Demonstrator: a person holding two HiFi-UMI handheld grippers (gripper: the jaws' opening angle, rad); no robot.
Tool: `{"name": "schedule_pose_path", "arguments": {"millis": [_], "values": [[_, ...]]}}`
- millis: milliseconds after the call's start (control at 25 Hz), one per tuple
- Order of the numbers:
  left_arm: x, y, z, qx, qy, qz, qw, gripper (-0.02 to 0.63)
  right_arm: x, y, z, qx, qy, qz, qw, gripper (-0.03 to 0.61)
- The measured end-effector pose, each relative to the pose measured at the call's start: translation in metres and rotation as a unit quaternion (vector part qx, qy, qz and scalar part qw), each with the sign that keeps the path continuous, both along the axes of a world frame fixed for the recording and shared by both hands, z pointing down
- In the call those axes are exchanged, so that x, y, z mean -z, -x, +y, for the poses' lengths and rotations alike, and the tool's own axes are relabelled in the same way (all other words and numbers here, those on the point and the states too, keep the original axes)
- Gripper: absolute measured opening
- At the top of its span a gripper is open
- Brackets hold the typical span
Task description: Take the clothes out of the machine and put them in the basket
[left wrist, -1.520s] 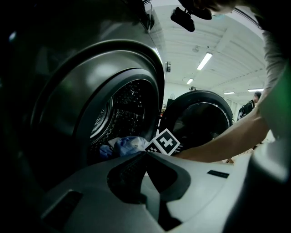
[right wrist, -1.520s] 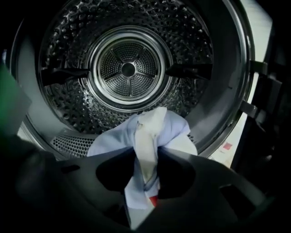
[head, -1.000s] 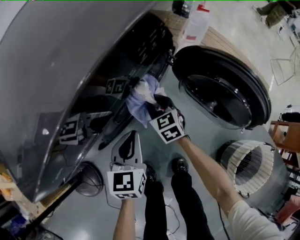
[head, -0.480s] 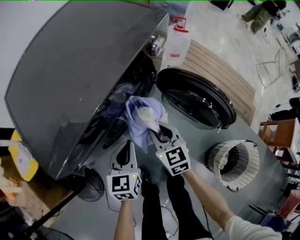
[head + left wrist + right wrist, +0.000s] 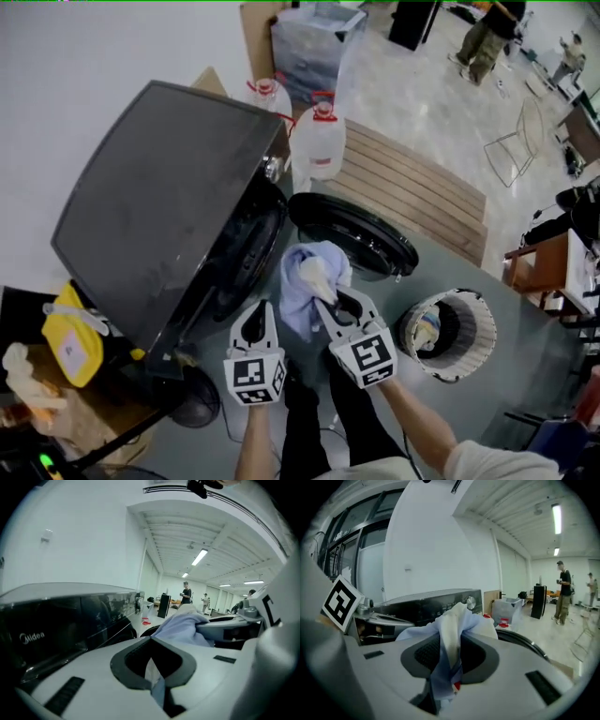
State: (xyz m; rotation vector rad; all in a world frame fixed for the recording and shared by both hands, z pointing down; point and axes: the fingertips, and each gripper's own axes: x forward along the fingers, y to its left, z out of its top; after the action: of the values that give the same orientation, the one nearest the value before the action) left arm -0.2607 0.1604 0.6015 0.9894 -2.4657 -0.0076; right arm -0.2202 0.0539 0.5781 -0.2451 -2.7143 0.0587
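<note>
Dark grey front-loading washing machine (image 5: 159, 216) far left, top edge and front lip close to the left gripper (image 5: 260, 317). Left jaws pressed almost together, nothing clearly pinched; pale sliver in the slit, cannot tell whether cloth or floor.

Just right of it: pale blue and cream bunched cloth (image 5: 314, 272), out of the drum, hanging in the air between machine front and open door, not yet over the basket. Pinched by the right gripper (image 5: 326, 298), jaws clamped on a gathered fold, loose ends spilling over the top and trailing below.

Risks, as judged from here:
- Grip on one fold only, so likely slip on a fast swing, with a drop on the grey floor (image 5: 525, 361).
- Trailing end close to the round black machine door (image 5: 375, 246); snag on its rim likely on a low, straight sweep right.
- Left gripper just beside the hanging cloth, so possible tangle if crossed.

Room: door rim lies between cloth and white slatted round basket (image 5: 478, 323); better to go over it than around. Basket mouth open and facing up, something pale already inside. Bare floor around the basket. Clear plastic water jugs (image 5: 317, 141) and wooden slatted panel (image 5: 422, 192) behind the door, out of the path.
</note>
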Motion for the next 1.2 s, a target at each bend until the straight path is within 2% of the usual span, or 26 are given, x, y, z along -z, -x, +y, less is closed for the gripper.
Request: {"name": "schedule_pose_path", "arguments": {"millis": [200, 440, 560, 720, 840, 920, 1040, 1200], "values": [[0.066, -0.016, -0.026, -0.021, -0.011, -0.011, 0.9997, 0.018, 0.08, -0.036, -0.034, -0.045, 0.002, -0.025, 0.999, 0.11], [0.127, -0.043, -0.081, -0.069, -0.023, -0.028, 0.9969, 0.018, 0.149, -0.088, -0.073, -0.105, 0.004, -0.051, 0.993, 0.11], [0.148, -0.07, -0.119, -0.115, -0.021, -0.035, 0.9925, 0.018, 0.171, -0.124, -0.095, -0.142, 0.003, -0.06, 0.988, 0.11], [0.166, -0.11, -0.177, -0.184, -0.031, -0.038, 0.9816, 0.018, 0.19, -0.174, -0.135, -0.202, -0.014, -0.067, 0.977, 0.11], [0.174, -0.144, -0.228, -0.242, -0.04, -0.036, 0.9688, 0.018, 0.198, -0.215, -0.172, -0.254, -0.03, -0.063, 0.965, 0.11], [0.174, -0.173, -0.263, -0.286, -0.04, -0.03, 0.9569, 0.018, 0.199, -0.251, -0.198, -0.299, -0.039, -0.057, 0.952, 0.11], [0.168, -0.222, -0.313, -0.353, -0.042, -0.023, 0.9344, 0.018, 0.194, -0.311, -0.238, -0.372, -0.052, -0.047, 0.926, 0.11], [0.16, -0.288, -0.365, -0.435, -0.042, -0.012, 0.8996, 0.018, 0.182, -0.387, -0.277, -0.459, -0.061, -0.026, 0.886, 0.11]]}}
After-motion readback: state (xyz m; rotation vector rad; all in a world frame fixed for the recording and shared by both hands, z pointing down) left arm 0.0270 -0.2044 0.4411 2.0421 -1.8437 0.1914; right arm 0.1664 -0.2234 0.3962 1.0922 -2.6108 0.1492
